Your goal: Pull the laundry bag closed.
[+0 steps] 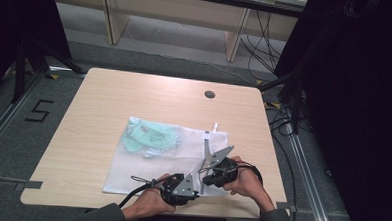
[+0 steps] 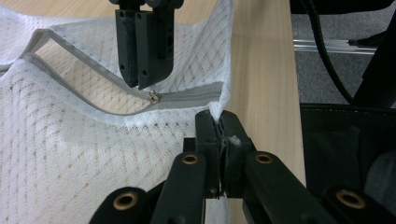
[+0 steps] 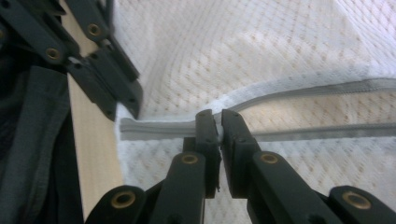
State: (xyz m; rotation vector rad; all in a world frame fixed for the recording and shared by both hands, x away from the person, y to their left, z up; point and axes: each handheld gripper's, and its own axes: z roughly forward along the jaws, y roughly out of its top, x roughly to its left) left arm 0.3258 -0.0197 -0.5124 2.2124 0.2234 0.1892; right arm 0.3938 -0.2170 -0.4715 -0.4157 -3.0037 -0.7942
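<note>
High view: two hand-held grippers (image 1: pixel 196 186) (image 1: pixel 207 175), one mesh bag (image 1: pixel 146 166).

A white mesh bag (image 1: pixel 172 157) lies flat on the light wooden surface (image 1: pixel 98 116), close to the near edge. It is made of thin net with a tiny diamond pattern. You can see pale green things (image 1: pixel 150 138) through the net, at the far left part of the bag. A grey zipper (image 2: pixel 187 99) runs along one edge of the bag. Part of the zipper is open, so the two sides gape apart. Its small metal slider (image 2: pixel 152 97) sits where the open part ends. The corner of the bag by the zipper end is lifted off the surface.
</note>
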